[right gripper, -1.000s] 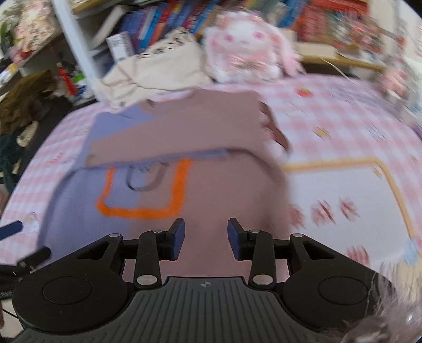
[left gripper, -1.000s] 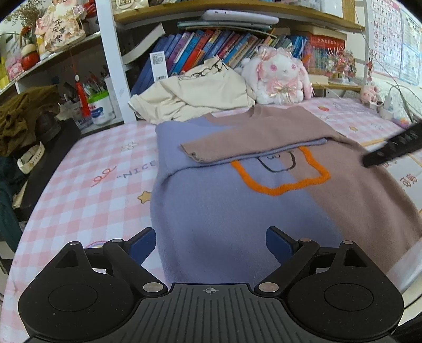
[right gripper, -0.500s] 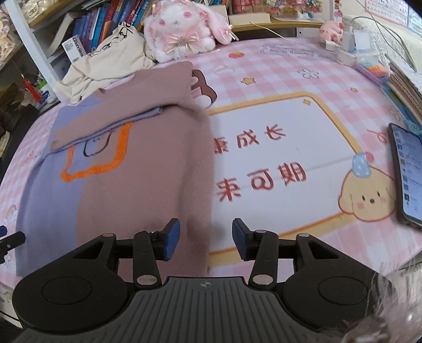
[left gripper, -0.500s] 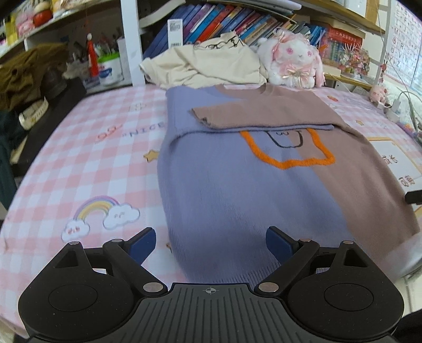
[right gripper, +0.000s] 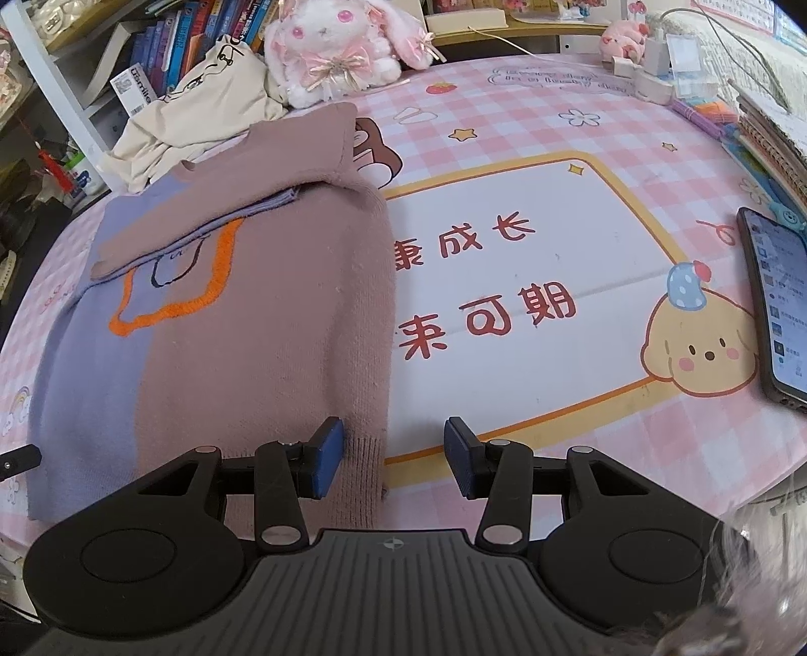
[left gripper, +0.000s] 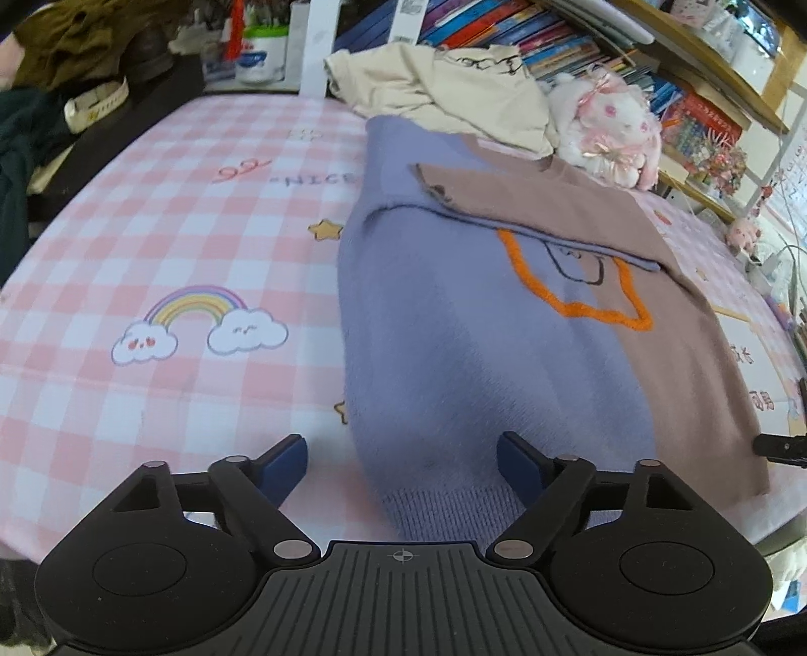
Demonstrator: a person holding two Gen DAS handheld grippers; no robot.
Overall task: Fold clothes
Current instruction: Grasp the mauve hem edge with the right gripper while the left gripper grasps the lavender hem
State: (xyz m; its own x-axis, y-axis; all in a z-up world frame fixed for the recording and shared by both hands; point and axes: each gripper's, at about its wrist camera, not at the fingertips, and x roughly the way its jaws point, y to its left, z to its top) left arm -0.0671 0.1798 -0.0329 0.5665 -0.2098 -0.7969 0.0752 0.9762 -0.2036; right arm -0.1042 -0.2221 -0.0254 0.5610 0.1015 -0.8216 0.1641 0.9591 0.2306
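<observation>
A purple and brown sweater [left gripper: 479, 353] with an orange outline lies flat on the pink checked table cover, both sleeves folded across its chest. It also shows in the right wrist view [right gripper: 242, 313]. My left gripper [left gripper: 401, 461] is open at the sweater's near left hem corner, the purple hem between its fingers. My right gripper [right gripper: 393, 454] is open at the near right hem corner, the brown hem edge between its fingers.
A cream garment [left gripper: 444, 86] and a pink plush rabbit [right gripper: 343, 45] lie at the back by the bookshelf [left gripper: 580, 45]. A phone [right gripper: 776, 303] lies at the right edge. Dark clothes [left gripper: 30, 126] are piled at the far left.
Both grippers have drawn back to the sweater's near hem. The right gripper has opened wider and moved to the brown hem corner.
</observation>
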